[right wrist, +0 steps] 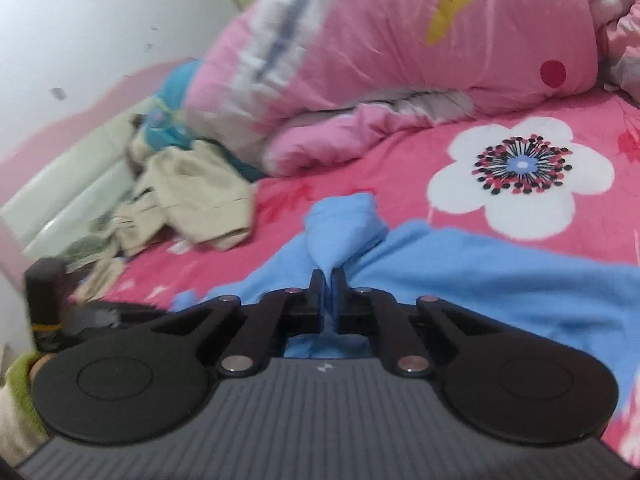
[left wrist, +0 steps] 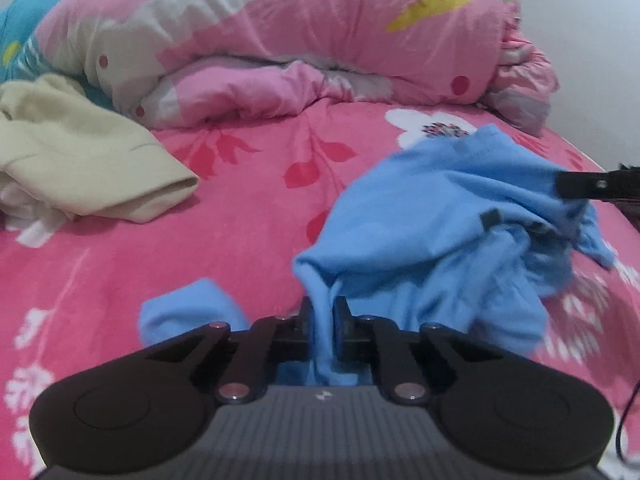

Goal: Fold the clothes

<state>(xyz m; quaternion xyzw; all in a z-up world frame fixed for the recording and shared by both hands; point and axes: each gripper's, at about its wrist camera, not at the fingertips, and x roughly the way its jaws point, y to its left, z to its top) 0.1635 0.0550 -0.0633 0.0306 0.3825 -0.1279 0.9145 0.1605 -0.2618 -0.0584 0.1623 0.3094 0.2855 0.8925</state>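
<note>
**Blue garment pinched at two points above the bed**

A blue garment (left wrist: 448, 216) is held over a pink flowered bedsheet (left wrist: 240, 208). A bunched fold of it is clamped between the fingers of the left gripper (left wrist: 323, 312), which are pressed together on the cloth; the fabric is seen rising from them and spreading to the right in loose creases. In the right wrist view, another gathered point of the same garment (right wrist: 500, 292) is pinched by the right gripper (right wrist: 329, 284), its fingers drawn close with a thin strip of blue cloth between them. The right gripper is also seen at the right edge of the left wrist view, at the garment's far side. A cream garment (left wrist: 80, 152) is left crumpled on the sheet, well apart to the left. A rolled pink quilt (left wrist: 320, 40) with a carrot print is piled at the back of the bed, beside a white wall (right wrist: 80, 20).
</note>
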